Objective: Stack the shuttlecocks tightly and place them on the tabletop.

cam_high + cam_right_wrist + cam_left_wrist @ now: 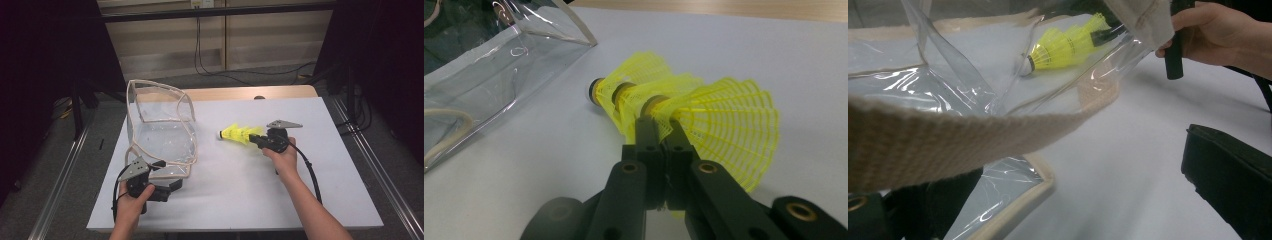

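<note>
A stack of neon-yellow plastic-mesh shuttlecocks, nested one inside another with their dark-rimmed cork heads pointing toward the bag, sits in the middle of the white table, held just above or at its surface; which of the two cannot be told. In the right gripper view the stack is pinched at the skirt of the rearmost shuttlecock, the black jaws of the right gripper clenched together on the yellow mesh. From the high view the right gripper lies on the right half of the table with its grey three-cornered plate on top, the person's right hand wrapped around its handle and a black cable trailing back along the forearm. To the left of the shuttlecocks, near but apart from them, stands a clear plastic tote bag with beige webbing trim, its mouth open upward. The left gripper sits at the bag's near bottom edge, held by the left hand. In the left gripper view a broad beige strap of the bag crosses between the two black jaws, which stand wide apart; the pictures do not settle whether they grip it. Through the clear plastic, the yellow stack shows beyond.
</note>
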A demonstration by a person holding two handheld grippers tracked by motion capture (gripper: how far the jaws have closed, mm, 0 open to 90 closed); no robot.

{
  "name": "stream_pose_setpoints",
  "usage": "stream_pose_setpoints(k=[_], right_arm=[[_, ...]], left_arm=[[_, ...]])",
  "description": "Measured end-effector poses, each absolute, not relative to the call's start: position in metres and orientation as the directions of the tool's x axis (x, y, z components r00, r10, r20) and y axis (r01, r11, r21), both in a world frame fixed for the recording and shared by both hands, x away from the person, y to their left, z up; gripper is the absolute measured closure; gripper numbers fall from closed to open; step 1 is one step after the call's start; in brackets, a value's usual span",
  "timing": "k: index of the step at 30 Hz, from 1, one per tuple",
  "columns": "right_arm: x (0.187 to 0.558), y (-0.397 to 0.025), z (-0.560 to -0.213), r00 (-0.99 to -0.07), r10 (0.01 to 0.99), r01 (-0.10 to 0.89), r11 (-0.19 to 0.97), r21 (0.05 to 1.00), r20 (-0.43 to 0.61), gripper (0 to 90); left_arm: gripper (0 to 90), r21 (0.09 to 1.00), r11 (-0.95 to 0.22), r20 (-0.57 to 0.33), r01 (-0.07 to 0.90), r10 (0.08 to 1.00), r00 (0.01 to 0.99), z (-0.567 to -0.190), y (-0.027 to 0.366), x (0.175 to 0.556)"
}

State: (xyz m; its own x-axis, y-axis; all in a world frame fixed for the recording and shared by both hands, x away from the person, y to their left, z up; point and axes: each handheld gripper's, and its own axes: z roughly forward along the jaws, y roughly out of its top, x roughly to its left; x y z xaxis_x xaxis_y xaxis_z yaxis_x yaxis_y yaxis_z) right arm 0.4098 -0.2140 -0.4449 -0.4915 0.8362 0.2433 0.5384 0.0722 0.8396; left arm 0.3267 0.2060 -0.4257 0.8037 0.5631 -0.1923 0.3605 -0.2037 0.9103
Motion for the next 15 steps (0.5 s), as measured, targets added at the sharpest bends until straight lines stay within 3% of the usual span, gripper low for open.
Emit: stream_pose_setpoints(k=[15], right_arm=[[0.4116, -0.2074, -0.4467, -0.501, 0.832, 0.542, 0.085, 0.836, 0.240, 88.9]], left_arm=[[3.3, 0.912, -0.198, -0.195, 0.360, 0.563, 0.803, -0.4254, 0.2062, 0.3264]])
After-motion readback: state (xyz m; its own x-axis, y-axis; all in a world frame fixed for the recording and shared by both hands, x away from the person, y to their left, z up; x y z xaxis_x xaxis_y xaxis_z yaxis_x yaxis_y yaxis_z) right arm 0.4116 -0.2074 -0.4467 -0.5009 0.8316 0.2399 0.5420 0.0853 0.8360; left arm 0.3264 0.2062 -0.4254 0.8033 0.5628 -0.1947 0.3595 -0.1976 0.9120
